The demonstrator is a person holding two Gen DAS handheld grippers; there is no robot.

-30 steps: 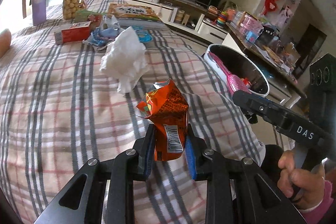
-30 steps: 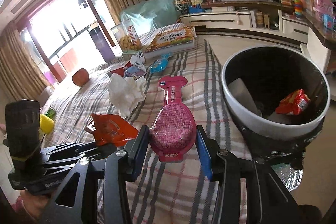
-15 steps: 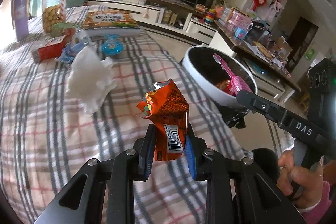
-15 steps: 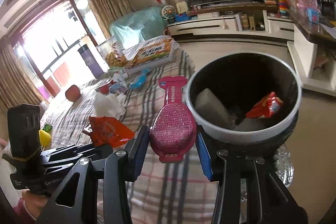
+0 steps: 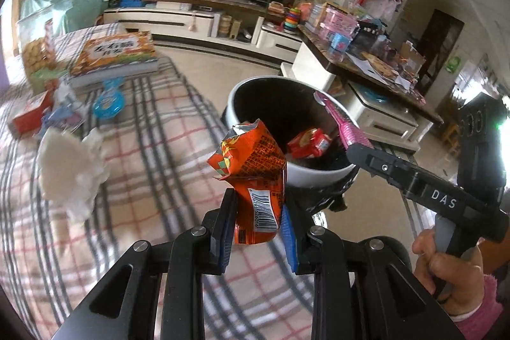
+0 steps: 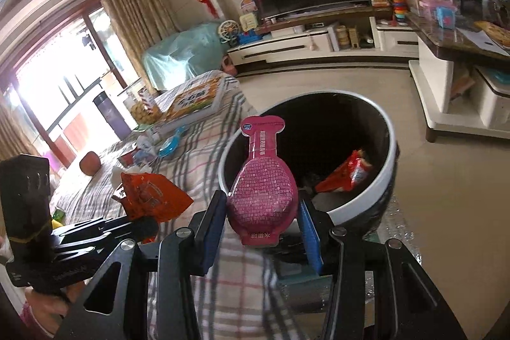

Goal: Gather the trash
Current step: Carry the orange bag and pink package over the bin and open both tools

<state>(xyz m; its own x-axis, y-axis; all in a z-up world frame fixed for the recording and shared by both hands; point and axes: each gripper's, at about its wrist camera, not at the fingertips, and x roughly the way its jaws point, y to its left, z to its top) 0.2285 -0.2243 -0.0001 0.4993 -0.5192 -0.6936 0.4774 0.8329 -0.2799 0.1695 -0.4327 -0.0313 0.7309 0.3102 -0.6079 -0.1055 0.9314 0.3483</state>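
My left gripper [image 5: 258, 228] is shut on a crumpled orange snack wrapper [image 5: 255, 174], held up above the plaid cloth just short of the round trash bin [image 5: 245, 91]. My right gripper [image 6: 262, 228] is shut on a flat pink pouch [image 6: 263, 187] with a narrow neck, held at the bin [image 6: 387, 155] near its rim. A red wrapper [image 6: 347, 176] lies inside the bin. In the left wrist view the pink pouch [image 5: 342, 126] sticks out over the bin's right rim. The orange wrapper [image 6: 149, 193] shows at the left of the right wrist view.
On the plaid-covered table [image 5: 153, 148] lie a crumpled white tissue [image 5: 70, 171], a blue round packet [image 5: 108, 107], a red box [image 5: 28, 113], a large snack box [image 5: 111, 56] and a cookie jar [image 5: 33, 50]. A TV stand and a cluttered side table stand beyond the bin.
Both grippers, keeping their loads, have moved across the table toward the bin. The bin now looms larger and nearer in both views, and the tissue has slid off to the left.
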